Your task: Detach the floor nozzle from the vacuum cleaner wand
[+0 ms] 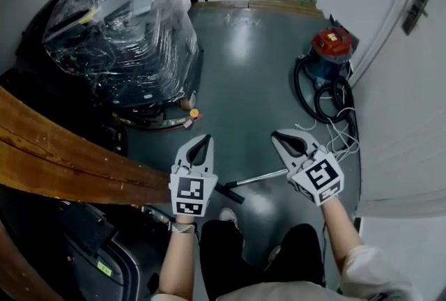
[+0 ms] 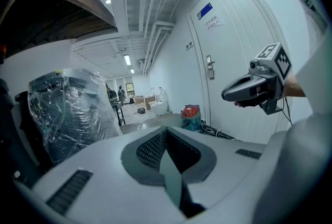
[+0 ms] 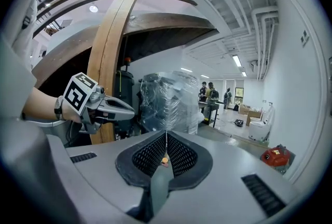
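A thin metal wand (image 1: 259, 178) lies on the dark green floor between my two grippers, with a black end piece (image 1: 230, 193) at its left. I cannot make out the floor nozzle. A black hose (image 1: 319, 94) loops to the red and blue vacuum cleaner (image 1: 331, 49) by the right wall; it also shows far off in the left gripper view (image 2: 191, 116). My left gripper (image 1: 204, 139) is shut and empty above the floor, left of the wand. My right gripper (image 1: 279, 134) is shut and empty above the wand's right part. Each gripper shows in the other's view: the right one (image 2: 228, 96), the left one (image 3: 129, 111).
A large machine wrapped in clear plastic (image 1: 122, 28) stands at the back left. A curved wooden beam (image 1: 63, 153) runs along the left. A white door and wall (image 1: 404, 118) close the right side. White cables (image 1: 341, 139) and a small orange object (image 1: 194, 113) lie on the floor.
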A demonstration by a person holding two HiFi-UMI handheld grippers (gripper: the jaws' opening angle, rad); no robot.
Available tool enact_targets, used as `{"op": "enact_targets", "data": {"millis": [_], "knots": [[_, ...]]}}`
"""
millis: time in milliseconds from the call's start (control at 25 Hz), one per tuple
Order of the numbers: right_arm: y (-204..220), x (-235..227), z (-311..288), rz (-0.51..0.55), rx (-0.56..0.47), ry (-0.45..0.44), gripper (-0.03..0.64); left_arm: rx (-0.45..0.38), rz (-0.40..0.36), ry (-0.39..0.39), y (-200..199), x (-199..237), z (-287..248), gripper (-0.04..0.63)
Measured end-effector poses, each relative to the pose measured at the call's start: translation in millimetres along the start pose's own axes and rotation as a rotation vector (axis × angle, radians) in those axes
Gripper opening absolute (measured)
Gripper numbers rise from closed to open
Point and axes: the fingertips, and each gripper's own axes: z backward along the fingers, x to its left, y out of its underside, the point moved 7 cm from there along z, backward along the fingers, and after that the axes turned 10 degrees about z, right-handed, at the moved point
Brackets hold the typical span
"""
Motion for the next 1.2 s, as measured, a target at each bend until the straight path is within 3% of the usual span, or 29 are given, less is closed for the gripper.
{"op": "enact_targets", "data": {"millis": [240,440,920,1200], "knots": [[62.8,18.1,-17.6,-0.016,-0.012,-0.005,0.029,0.010,0.014,0.006,66.1,2.1,-17.3,-0.002],[125.8,31.7,-38.2,-0.005,-0.011,0.008,0.029,-0.008,-0.069,0.041,129.4,-3.4,-36.5,0.000],[237.5,69.5,-82.0,0.029,-0.050,0.001,0.029,0.048,-0.111,-0.019,257.0,10.7,-62.3,-0.002],[295.6,82.9,-101.4,0.013,-0.021,-0.028,0.029,0.093,-0.089,-0.041,316.0,14.3,-71.8,-0.002]]}}
